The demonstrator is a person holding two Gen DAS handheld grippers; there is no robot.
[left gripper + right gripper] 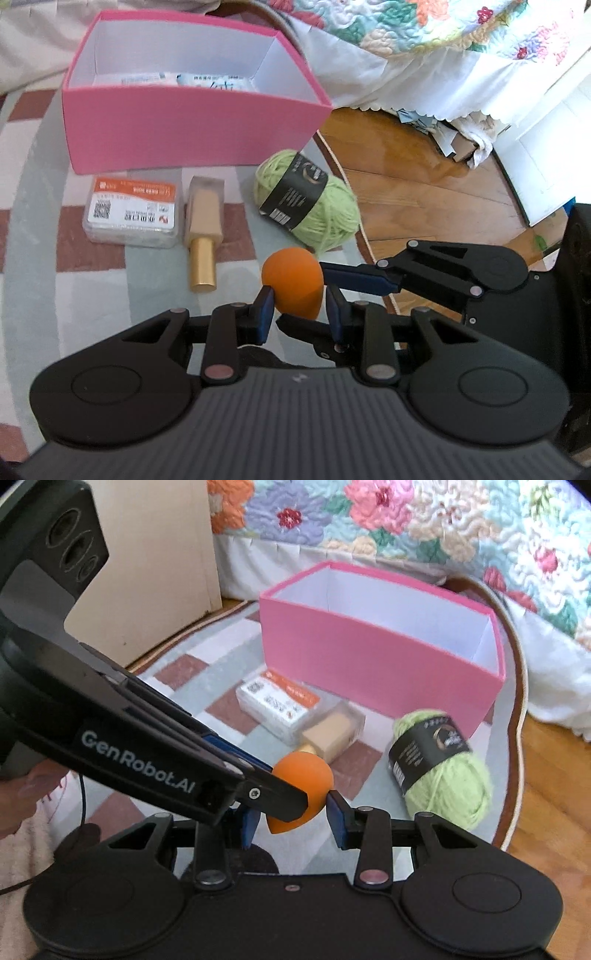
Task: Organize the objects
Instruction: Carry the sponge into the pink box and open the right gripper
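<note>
Nearest: both tongs are meeting on one orange sponge, egg-shaped, held clear of the rug. Left tongs are pinching it, pads pressing either side of its lower half. Right tongs are closing on it too; the right pad is touching its side, the left pad is partly hidden behind the other tool's finger, so contact there is a judgement. The sponge is therefore sitting in a two-tool grip, above the near edge of the checked rug.

Step in hand, as I read it: carrying the sponge, or passing it from one tool to the other, on its way to the box.

Just beyond, lying on the rug: a gold-capped bottle, a labelled plastic case just beside it, and a green yarn ball to the right, near the rug's edge.

Farther: the pink box, open, standing behind those three; some packets are showing inside.

Farthest: a bed with a flowered quilt.

Next move calls for one tool letting go cleanly, then the other clearing the box's near wall before releasing. The sponge is soft and rounded; it could squirt out of a pinch.
</note>
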